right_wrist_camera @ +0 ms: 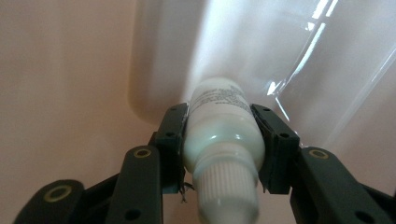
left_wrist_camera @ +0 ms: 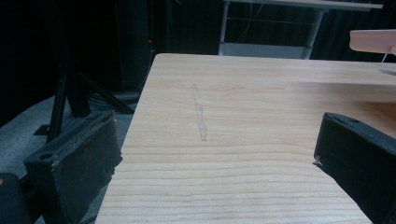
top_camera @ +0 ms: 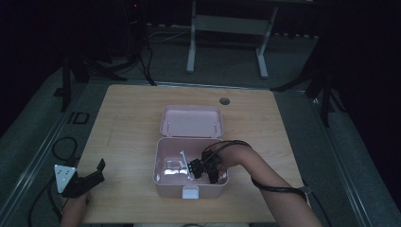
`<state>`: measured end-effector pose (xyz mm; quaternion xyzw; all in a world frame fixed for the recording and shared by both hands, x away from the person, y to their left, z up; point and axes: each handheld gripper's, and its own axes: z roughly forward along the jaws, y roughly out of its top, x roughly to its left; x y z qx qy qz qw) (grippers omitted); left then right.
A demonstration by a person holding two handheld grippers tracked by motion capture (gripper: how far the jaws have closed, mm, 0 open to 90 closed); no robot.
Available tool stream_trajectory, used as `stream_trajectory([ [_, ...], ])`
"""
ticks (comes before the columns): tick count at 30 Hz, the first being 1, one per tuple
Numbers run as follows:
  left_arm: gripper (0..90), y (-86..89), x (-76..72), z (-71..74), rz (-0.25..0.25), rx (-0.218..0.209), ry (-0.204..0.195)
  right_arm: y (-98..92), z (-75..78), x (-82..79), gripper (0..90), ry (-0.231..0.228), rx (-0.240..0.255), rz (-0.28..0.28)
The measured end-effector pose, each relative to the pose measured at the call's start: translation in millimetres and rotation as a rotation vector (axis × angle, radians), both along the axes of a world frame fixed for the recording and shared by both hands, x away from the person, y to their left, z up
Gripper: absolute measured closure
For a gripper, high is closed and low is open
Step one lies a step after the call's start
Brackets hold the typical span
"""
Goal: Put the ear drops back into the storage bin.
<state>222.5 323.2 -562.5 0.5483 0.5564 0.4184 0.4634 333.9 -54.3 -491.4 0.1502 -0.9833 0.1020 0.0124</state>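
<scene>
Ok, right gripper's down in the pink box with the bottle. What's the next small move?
Probably open the jaws. The right gripper is clamped on the white bottle low inside the pink box, beside clear plastic. If you are taking it out instead, lift straight up. The left gripper sits open, apart.

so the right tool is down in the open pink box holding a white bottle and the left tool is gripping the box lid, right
Not quite. The left tool grips nothing: the high view shows it open near the table's left edge, away from the lid. The right tool is indeed in the pink box, holding the white bottle.
</scene>
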Motion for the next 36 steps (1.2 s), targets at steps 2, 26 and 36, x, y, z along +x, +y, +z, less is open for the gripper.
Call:
stream_trajectory([
  [2, 0.5, 0.1, 0.1, 0.0, 0.0, -0.001, 0.0, 0.0, 0.3, 0.2, 57.4, 0.0, 0.003, -0.005],
  [26, 0.5, 0.3, 0.3, 0.0, 0.0, -0.004, 0.002, -10.2, 56.1, -1.1, 44.0, -0.065, 0.122, -0.057],
  [36, 0.5, 0.2, 0.4, 0.0, 0.002, -0.004, 0.0, -19.4, 85.2, -2.8, 13.7, -0.089, 0.255, -0.112],
])
